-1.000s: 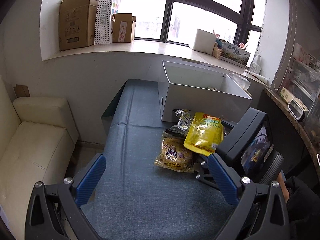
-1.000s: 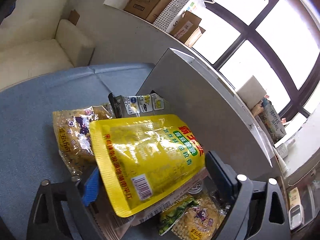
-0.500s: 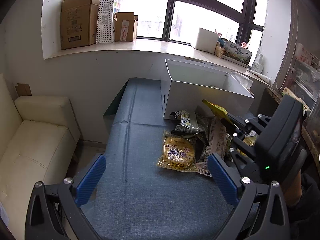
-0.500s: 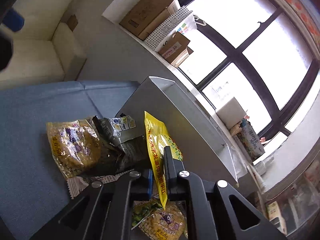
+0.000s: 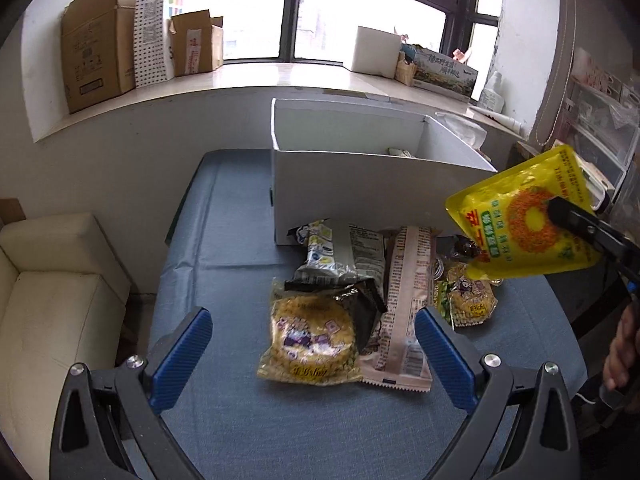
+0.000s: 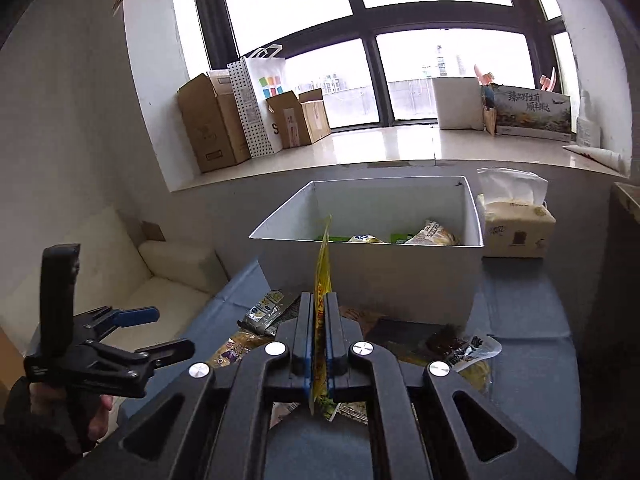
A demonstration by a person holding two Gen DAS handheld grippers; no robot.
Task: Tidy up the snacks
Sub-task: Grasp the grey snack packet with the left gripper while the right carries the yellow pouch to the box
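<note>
Blue-clothed table (image 5: 224, 240) below a window sill — white box (image 5: 360, 196) at rear. Right gripper (image 6: 319, 320) pinches yellow pouch (image 5: 528, 216); left gripper (image 5: 312, 344) spread.

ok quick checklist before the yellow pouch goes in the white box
1. Right gripper shut on yellow pouch: ok
2. Pouch lifted off the snack pile: ok
3. White box open on top: ok
4. Room in the box beside the packets inside: ok
5. Left gripper open, holding nothing, away from the box: ok
6. Pouch sealed: cannot tell
</note>
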